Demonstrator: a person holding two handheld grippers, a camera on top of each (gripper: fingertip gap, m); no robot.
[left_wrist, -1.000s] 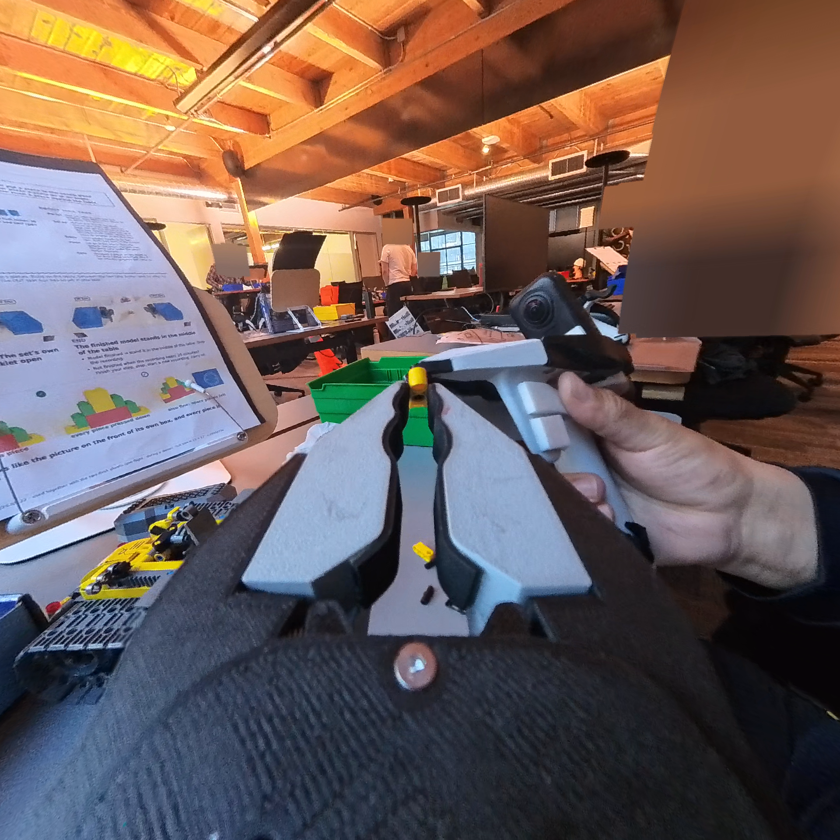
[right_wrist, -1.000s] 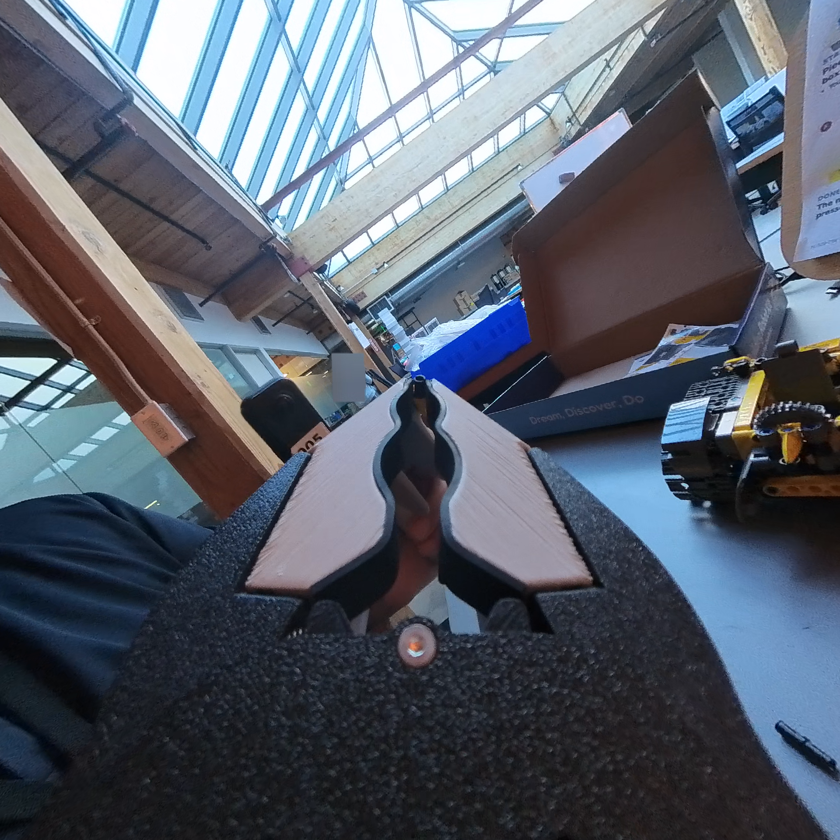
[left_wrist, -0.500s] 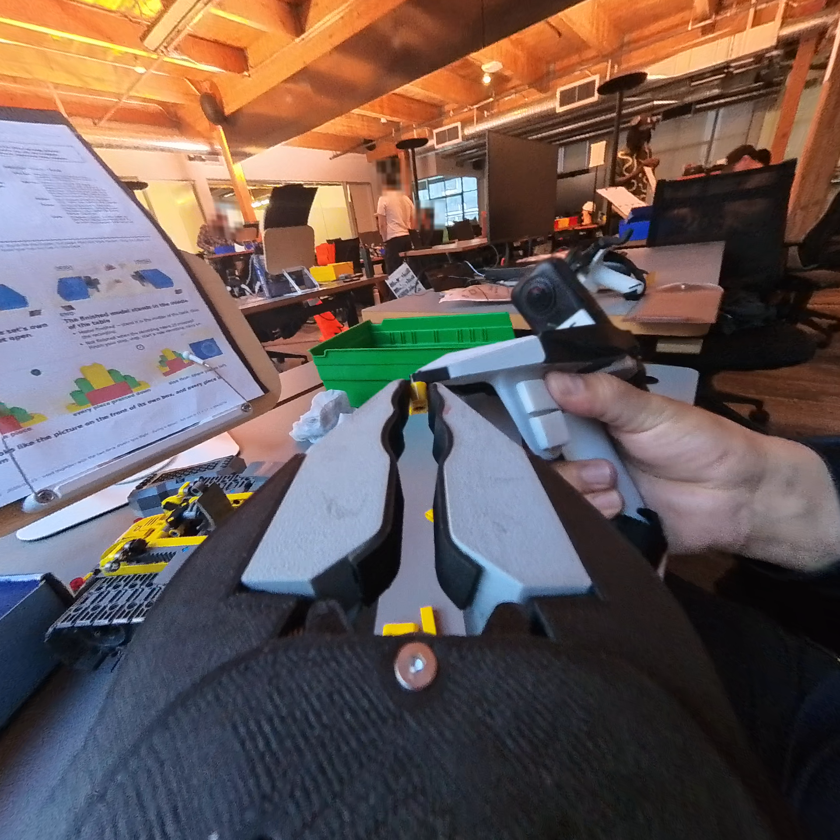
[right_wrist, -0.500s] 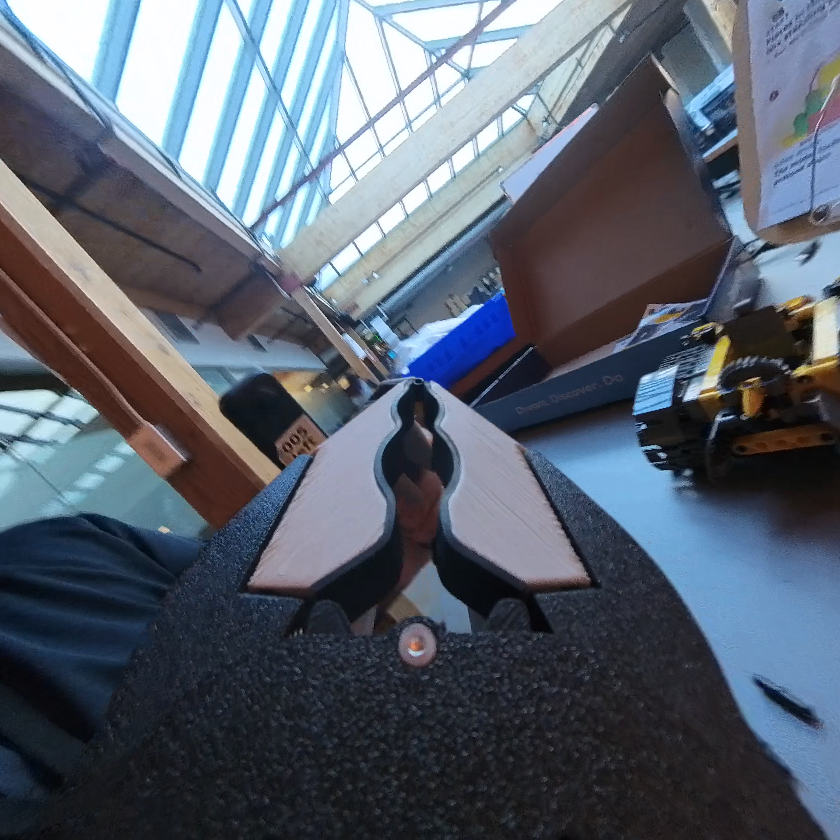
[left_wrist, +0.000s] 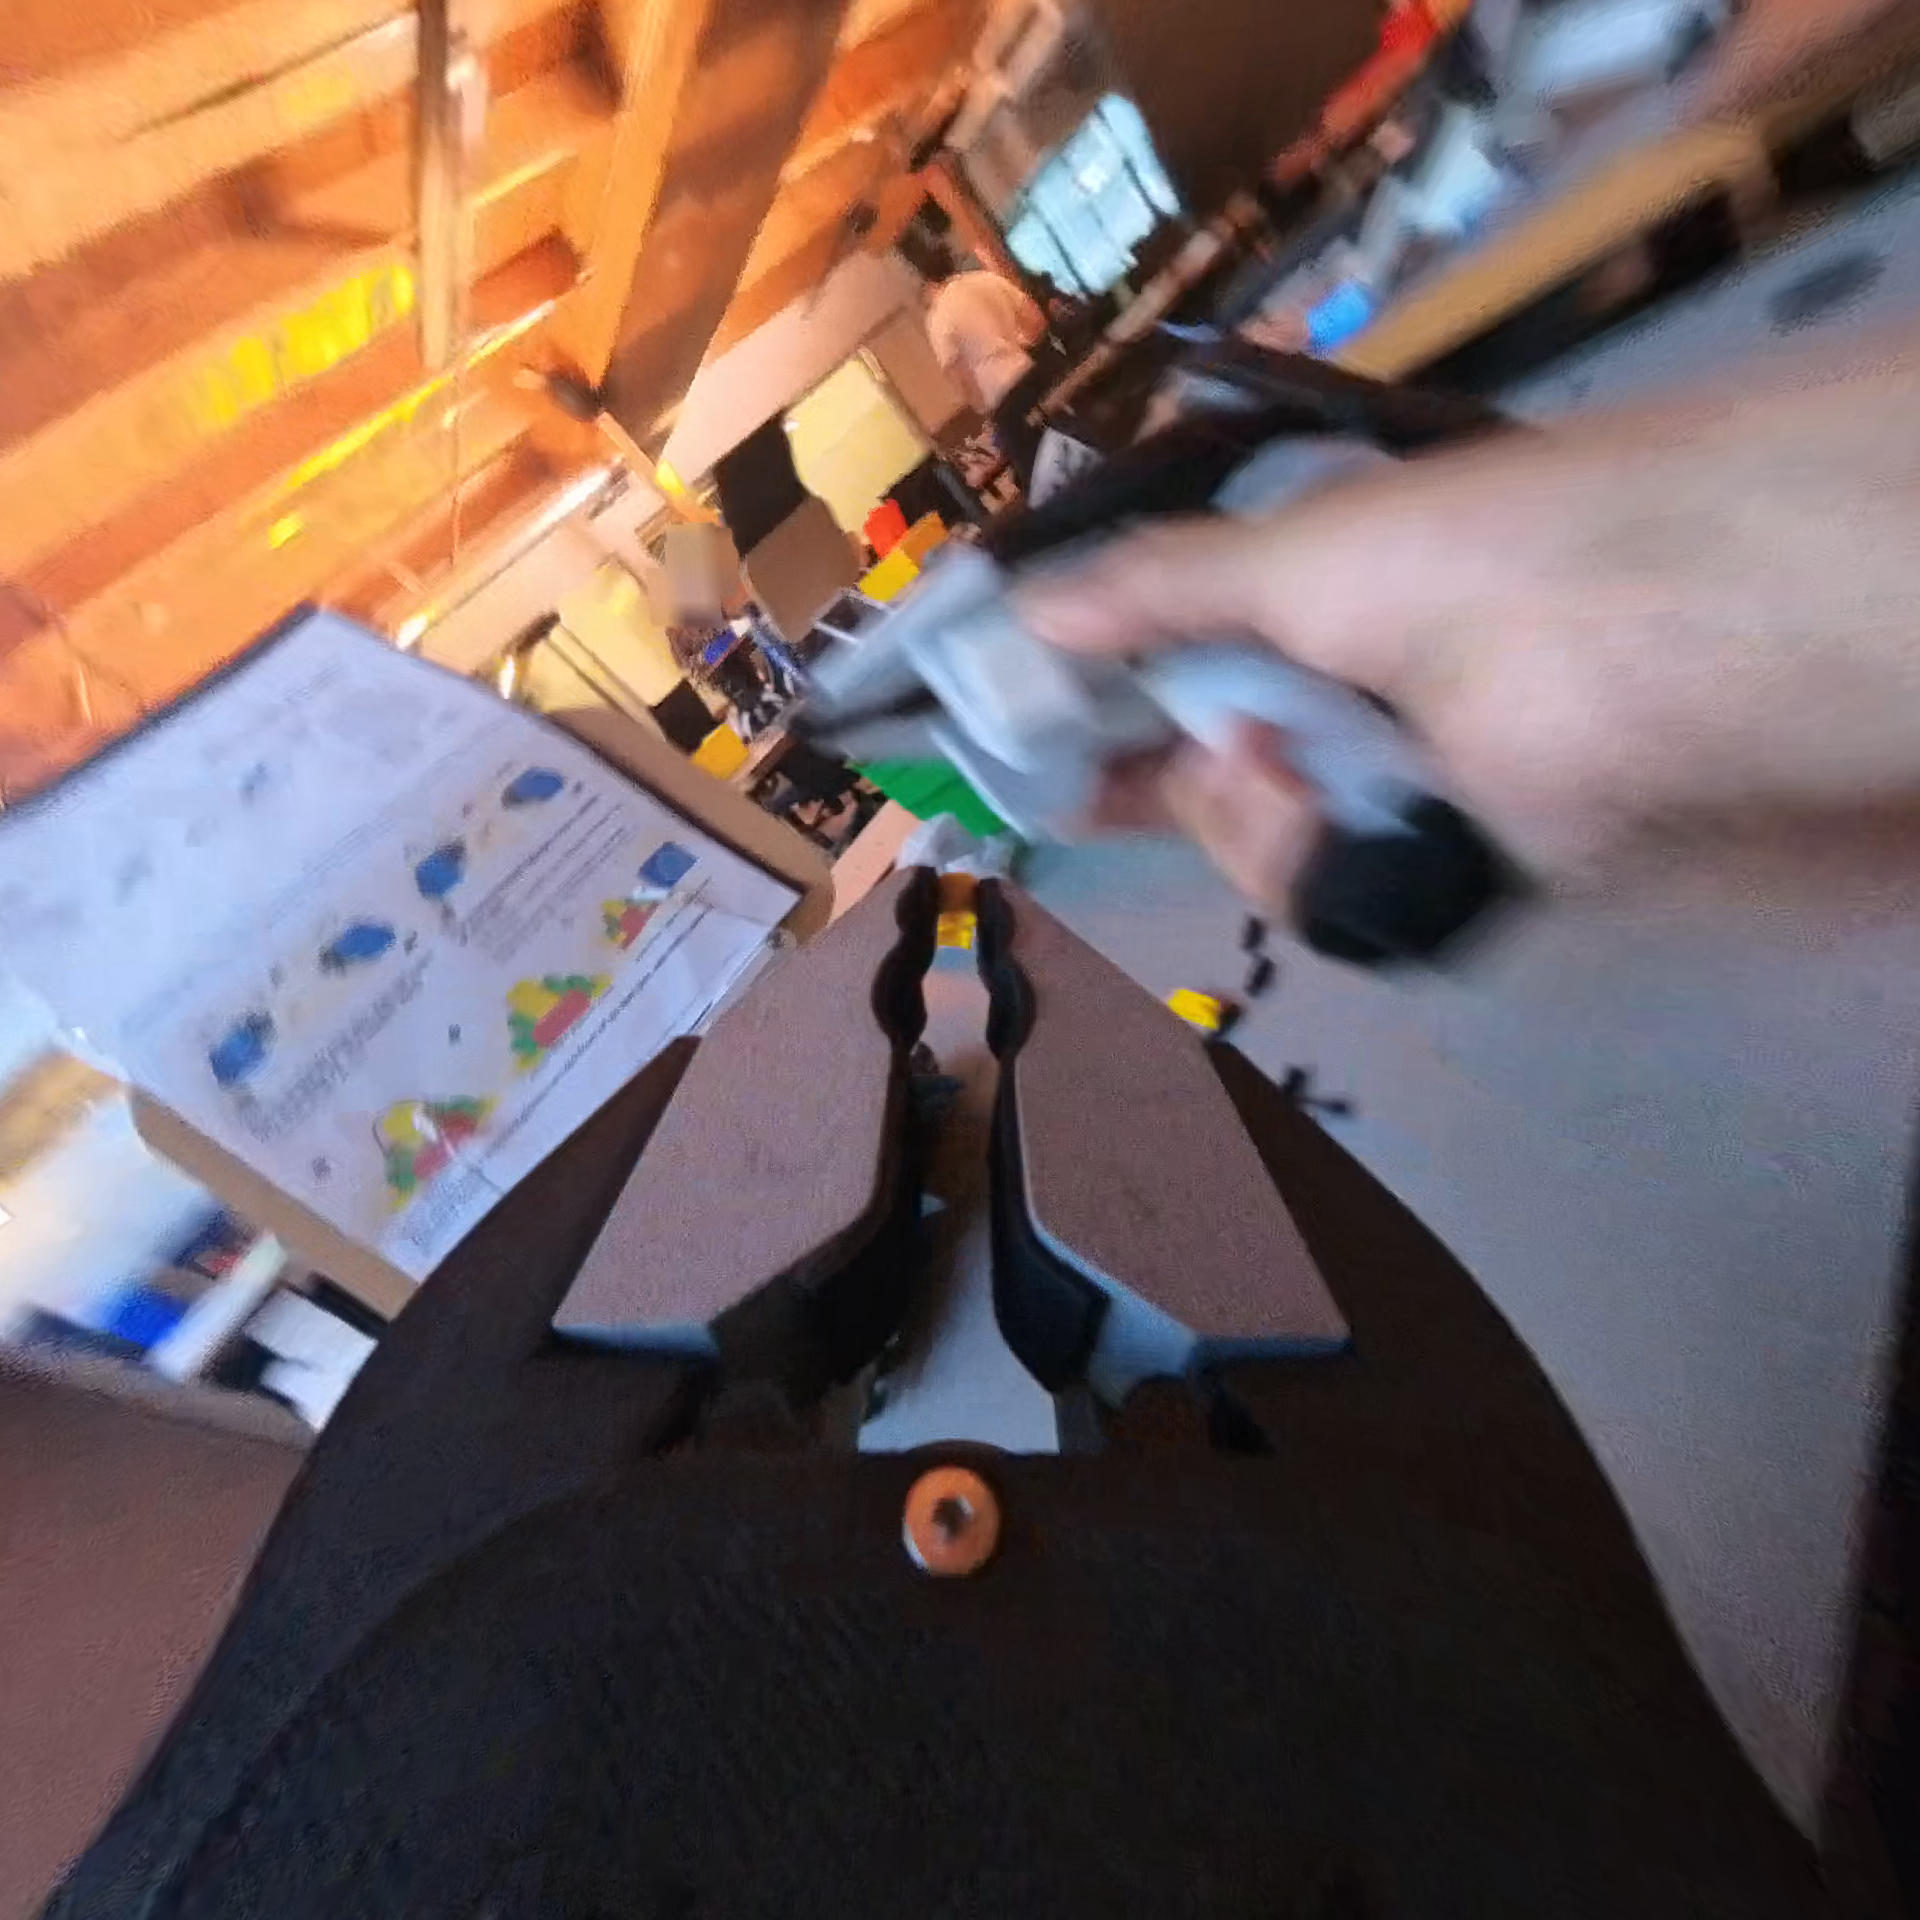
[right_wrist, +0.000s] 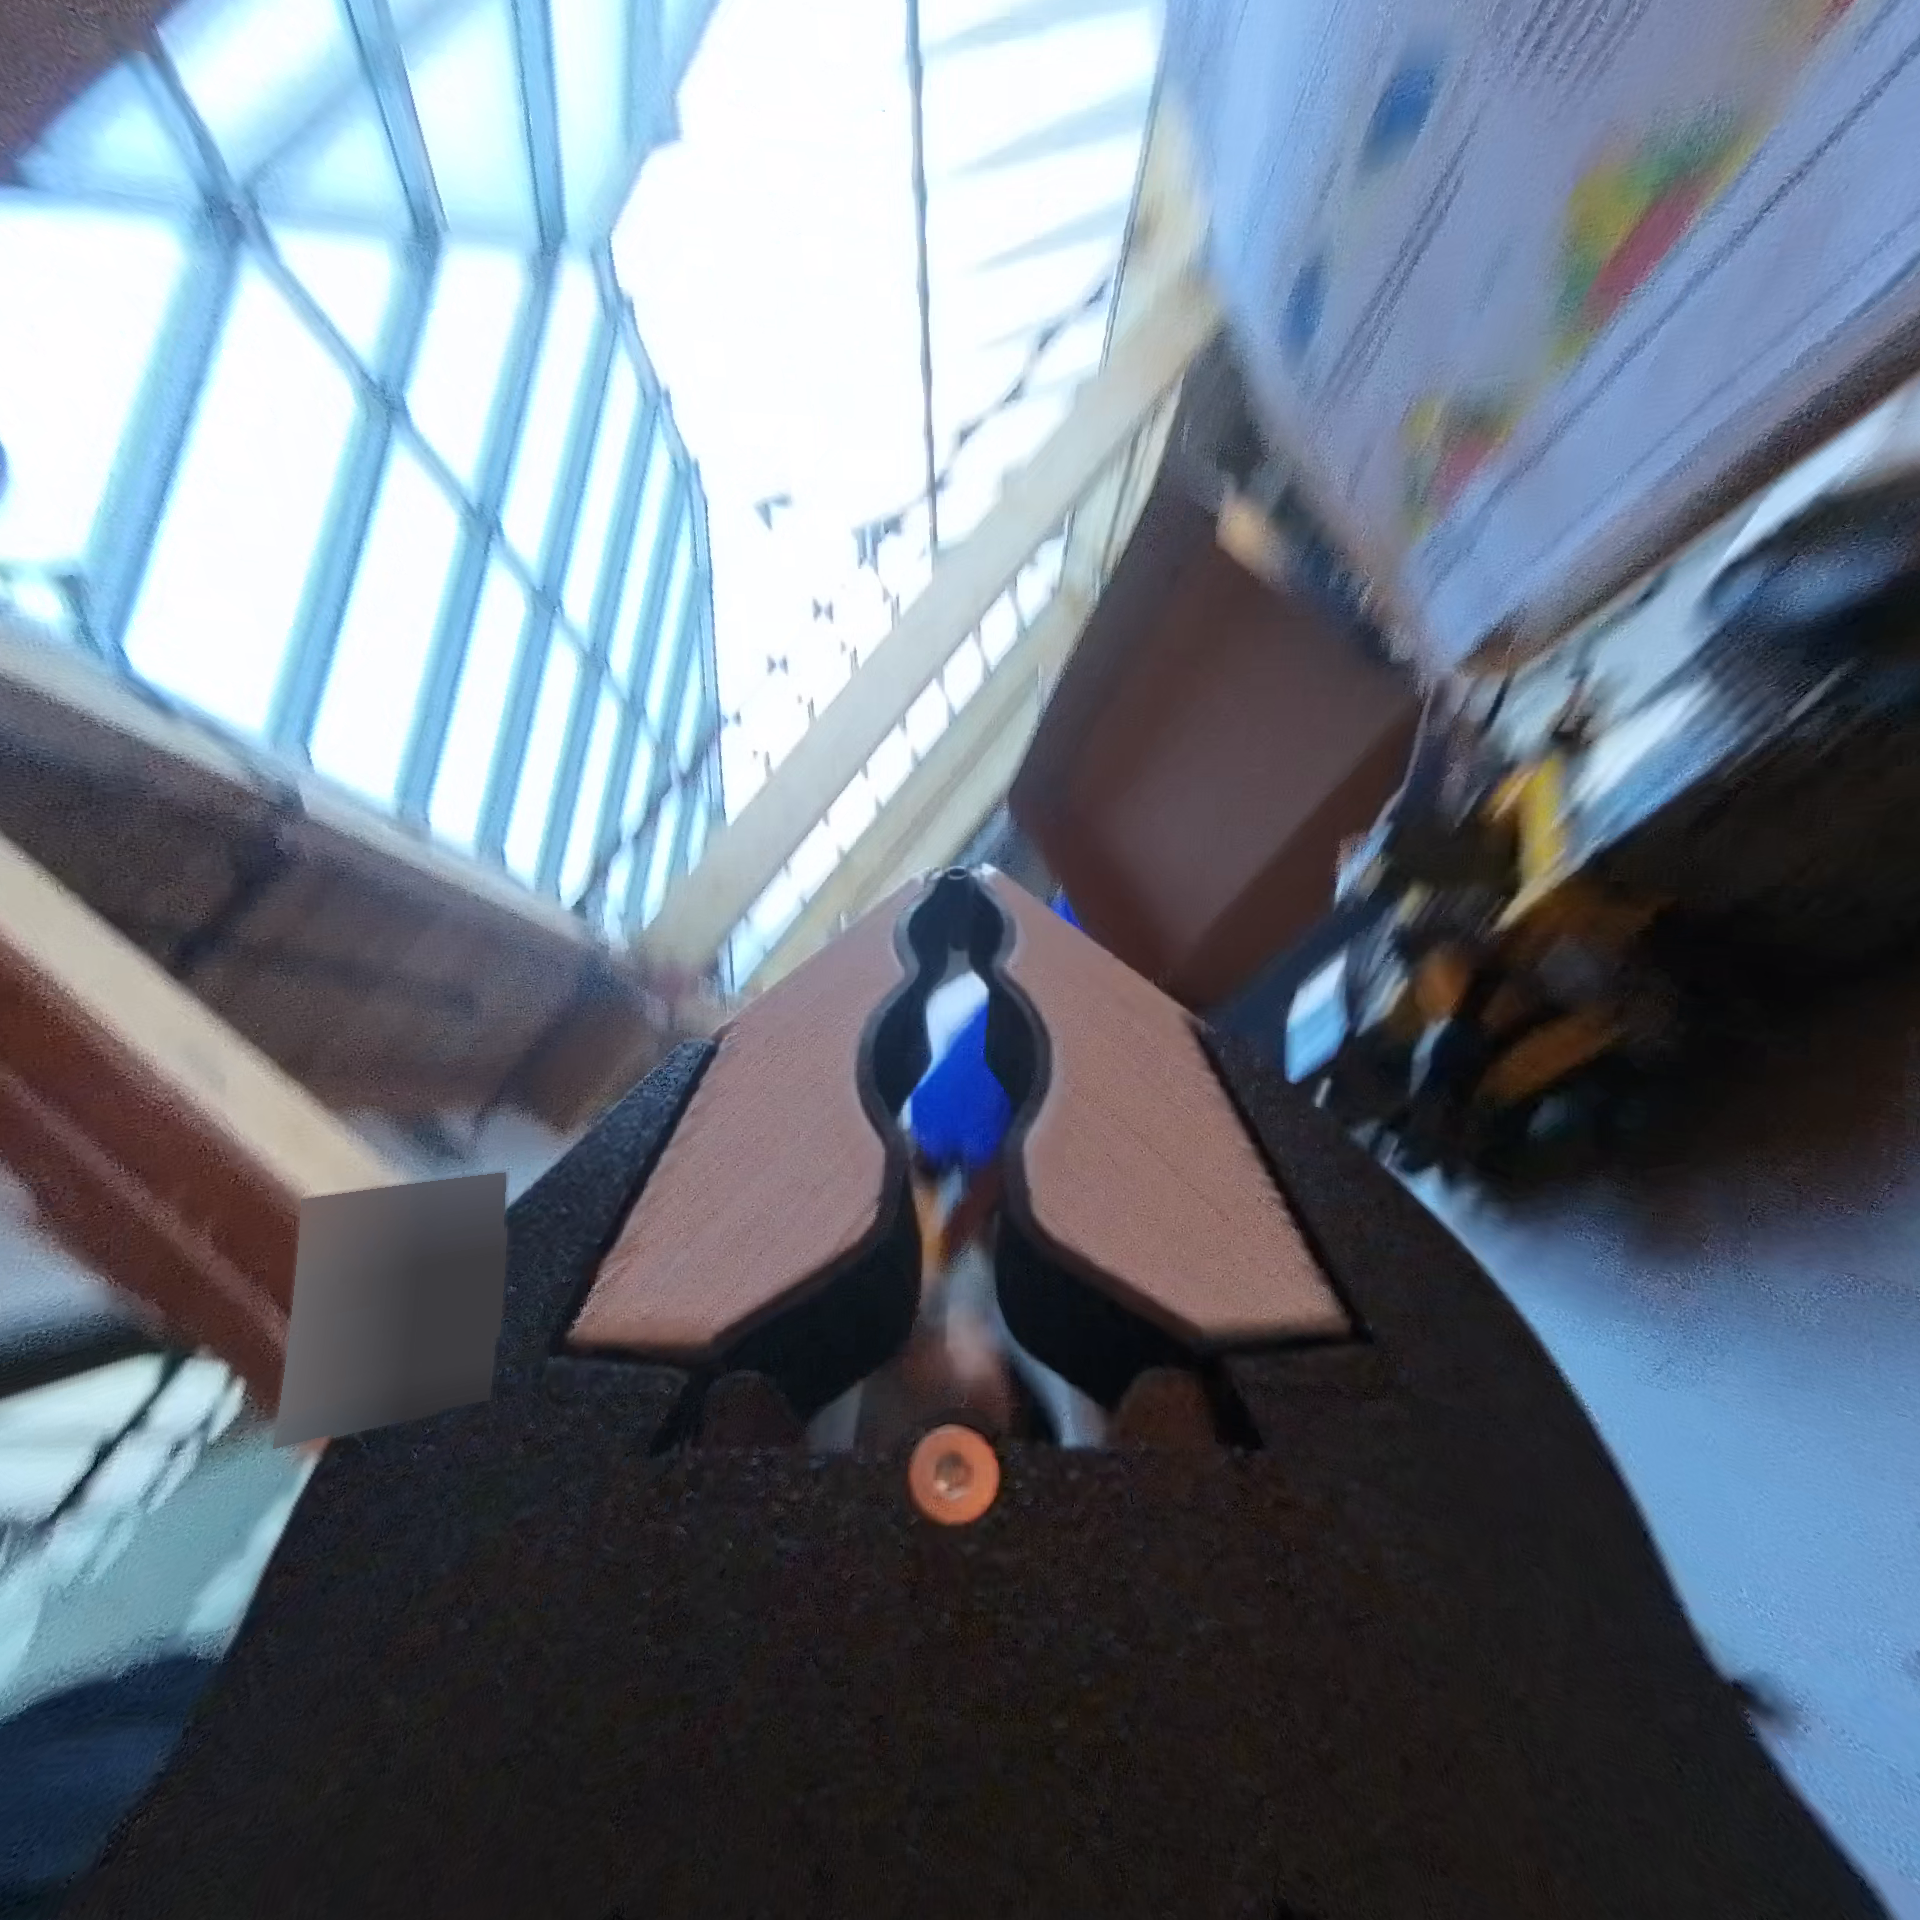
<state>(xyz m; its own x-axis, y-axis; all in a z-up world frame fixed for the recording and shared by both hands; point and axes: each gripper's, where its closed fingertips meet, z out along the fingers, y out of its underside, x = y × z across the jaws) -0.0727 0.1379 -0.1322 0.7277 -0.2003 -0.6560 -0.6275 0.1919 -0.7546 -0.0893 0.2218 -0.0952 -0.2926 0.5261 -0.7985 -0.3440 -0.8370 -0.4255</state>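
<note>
The picture is blurred and tilted in both views. My left gripper (left_wrist: 954, 902) is shut on a small yellow piece (left_wrist: 956, 921) at its fingertips, above the grey table (left_wrist: 1558, 1195). A hand (left_wrist: 1507, 644) holds the right gripper just above and to the right of the left one in the left wrist view (left_wrist: 935, 675). My right gripper (right_wrist: 953, 883) is shut on a small black pin (right_wrist: 953, 879) and points up toward the glass roof. A yellow and black brick vehicle (right_wrist: 1507, 987) stands to its right.
A picture sheet on a board (left_wrist: 416, 935) stands at the left. Loose yellow pieces (left_wrist: 1195, 1006) and black pins (left_wrist: 1257, 951) lie on the table. A green bin (left_wrist: 925, 790) is behind. An open cardboard box (right_wrist: 1195, 779) and a blue bin (right_wrist: 961, 1101) stand beyond the right gripper. My right fingertips sit around 8 cm from my left ones.
Both grippers have swung fast and rolled, so both views tilt and blur. The hand with the right gripper now sits closer over the left gripper's tips. Both stay shut on their pieces.
</note>
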